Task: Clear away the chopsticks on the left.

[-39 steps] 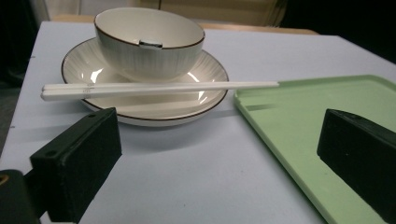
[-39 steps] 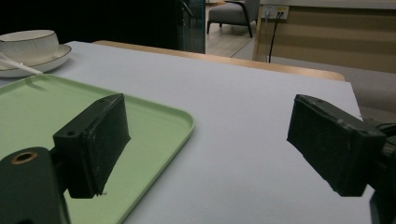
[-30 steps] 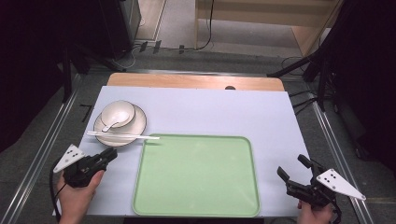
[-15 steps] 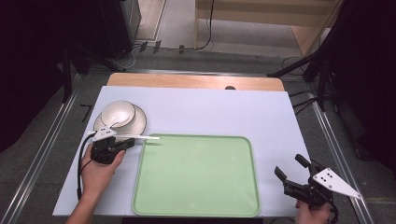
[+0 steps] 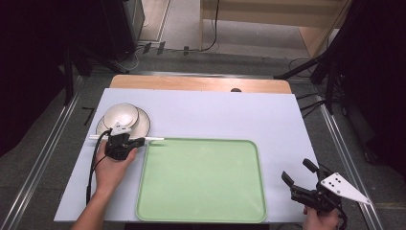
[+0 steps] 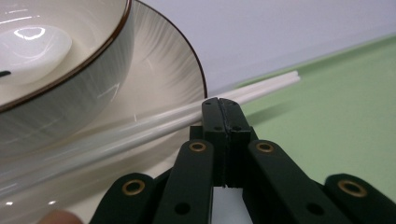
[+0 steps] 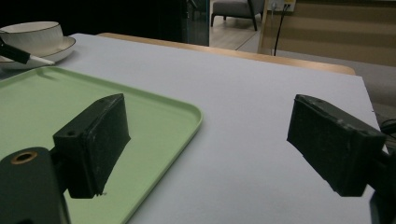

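grey floor [image 5: 43, 158], wooden furniture [image 5: 268, 12], cables [image 5: 143, 50]

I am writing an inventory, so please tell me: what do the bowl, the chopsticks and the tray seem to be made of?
Bowl: likely glazed ceramic, glossy cream with sharp highlights and a dark brown rim.
Chopsticks: smooth white, probably plastic or melamine; it could be ceramic.
Tray: likely plastic, even matte pale green with a rounded moulded rim.
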The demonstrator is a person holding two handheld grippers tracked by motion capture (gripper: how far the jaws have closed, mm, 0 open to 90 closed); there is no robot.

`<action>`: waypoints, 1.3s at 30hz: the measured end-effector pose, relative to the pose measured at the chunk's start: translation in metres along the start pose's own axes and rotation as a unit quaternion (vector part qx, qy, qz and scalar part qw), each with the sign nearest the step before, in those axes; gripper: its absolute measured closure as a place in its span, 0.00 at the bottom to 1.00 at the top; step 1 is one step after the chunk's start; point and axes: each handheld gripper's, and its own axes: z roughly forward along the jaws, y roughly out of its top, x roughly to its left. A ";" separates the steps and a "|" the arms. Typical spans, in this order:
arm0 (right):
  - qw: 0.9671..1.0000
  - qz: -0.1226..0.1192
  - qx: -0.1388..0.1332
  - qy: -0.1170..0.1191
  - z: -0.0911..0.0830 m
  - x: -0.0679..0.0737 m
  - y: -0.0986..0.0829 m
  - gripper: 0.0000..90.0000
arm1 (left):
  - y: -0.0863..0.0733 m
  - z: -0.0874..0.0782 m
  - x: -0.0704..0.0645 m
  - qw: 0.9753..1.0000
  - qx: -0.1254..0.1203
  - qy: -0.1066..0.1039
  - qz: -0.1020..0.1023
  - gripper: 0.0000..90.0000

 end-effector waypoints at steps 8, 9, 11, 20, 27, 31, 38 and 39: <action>1.000 0.002 0.007 0.003 0.001 -0.002 -0.002 0.15 | 0.015 0.012 -0.001 1.000 0.000 0.001 -0.007 1.00; 1.000 0.003 0.009 0.004 0.001 -0.001 -0.002 0.15 | 0.016 0.013 -0.001 1.000 0.001 0.002 -0.006 1.00; 1.000 0.002 0.010 0.004 0.002 -0.001 -0.002 0.15 | 0.020 0.015 -0.001 1.000 0.002 0.007 -0.005 1.00; 1.000 -0.002 0.020 0.010 0.005 0.001 -0.004 0.15 | 0.031 0.024 0.000 0.999 0.006 0.039 0.008 1.00; 1.000 -0.004 0.024 0.012 0.006 0.001 -0.004 0.15 | 0.032 0.033 0.002 0.998 -0.018 0.052 0.022 1.00; 1.000 -0.005 0.027 0.013 0.007 0.001 -0.005 0.15 | 0.032 0.037 0.002 0.997 -0.022 0.063 0.028 1.00; 0.999 -0.007 0.034 0.018 0.011 0.003 -0.005 0.15 | 0.037 0.027 0.001 0.998 -0.021 0.039 0.041 0.90; 0.999 -0.008 0.035 0.019 0.011 0.004 -0.005 0.15 | 0.036 0.022 0.001 0.998 -0.025 0.031 0.045 0.88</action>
